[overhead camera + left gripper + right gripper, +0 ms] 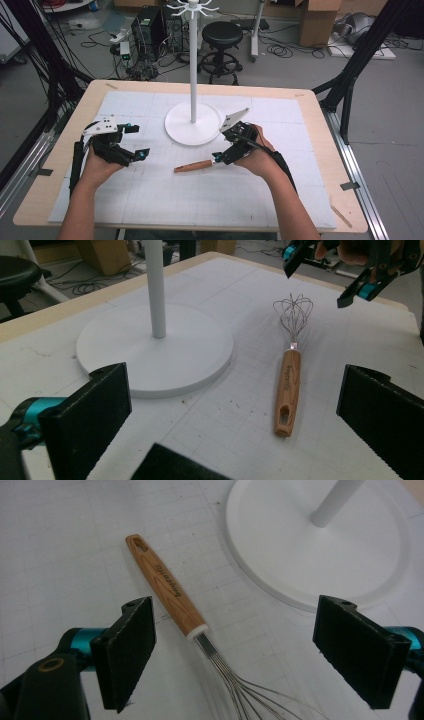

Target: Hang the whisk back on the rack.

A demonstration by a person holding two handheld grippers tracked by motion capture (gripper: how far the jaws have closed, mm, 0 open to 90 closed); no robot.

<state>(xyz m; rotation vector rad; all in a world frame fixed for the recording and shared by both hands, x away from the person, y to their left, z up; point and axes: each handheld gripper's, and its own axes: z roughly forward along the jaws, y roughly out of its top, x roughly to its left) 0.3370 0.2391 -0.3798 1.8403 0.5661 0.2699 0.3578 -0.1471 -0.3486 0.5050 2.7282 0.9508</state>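
Hovering our right gripper [235,650] over the wooden-handled whisk [172,592], jaws spread and empty, left gripper [232,420] also spread, near the white stand base [192,131].

– What does the table [320,150] carry?
– A white gridded mat [150,195], with a white stand's round base [192,125] on it.
– Anything near the base?
– A wooden-handled whisk [289,375] lies flat just beside it.

In the high view the whisk [196,166] hides its wire head behind the right tongs [218,158]; the right gripper view's bottom edge cuts those wires off.
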